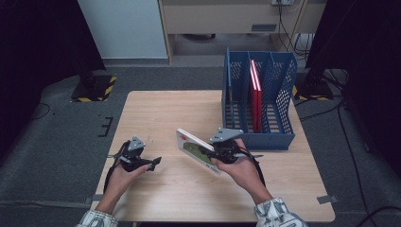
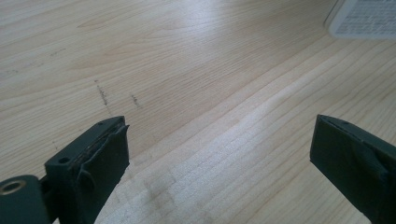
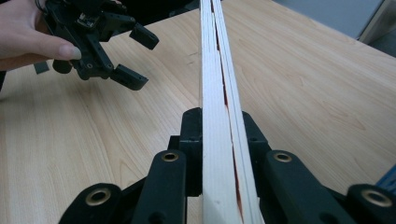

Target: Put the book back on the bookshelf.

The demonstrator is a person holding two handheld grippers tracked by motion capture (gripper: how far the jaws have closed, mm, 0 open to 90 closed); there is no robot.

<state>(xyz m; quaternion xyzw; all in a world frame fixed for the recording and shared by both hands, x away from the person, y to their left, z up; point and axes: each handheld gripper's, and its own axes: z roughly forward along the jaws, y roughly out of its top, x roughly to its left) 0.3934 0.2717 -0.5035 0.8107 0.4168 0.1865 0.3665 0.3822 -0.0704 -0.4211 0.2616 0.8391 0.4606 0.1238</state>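
My right hand-held gripper [image 1: 211,152] is clamped on a thin white book [image 1: 197,150], lifted off the counter [image 1: 156,113] near its middle. The book's long axis runs from the jaws away toward the far left, cover tilted up (in the right gripper view its page edge [image 3: 218,107] stands straight ahead). My left hand-held gripper [image 1: 150,163] hangs wide open, empty. The blue file rack [image 1: 279,94] holds a red book [image 1: 256,97].
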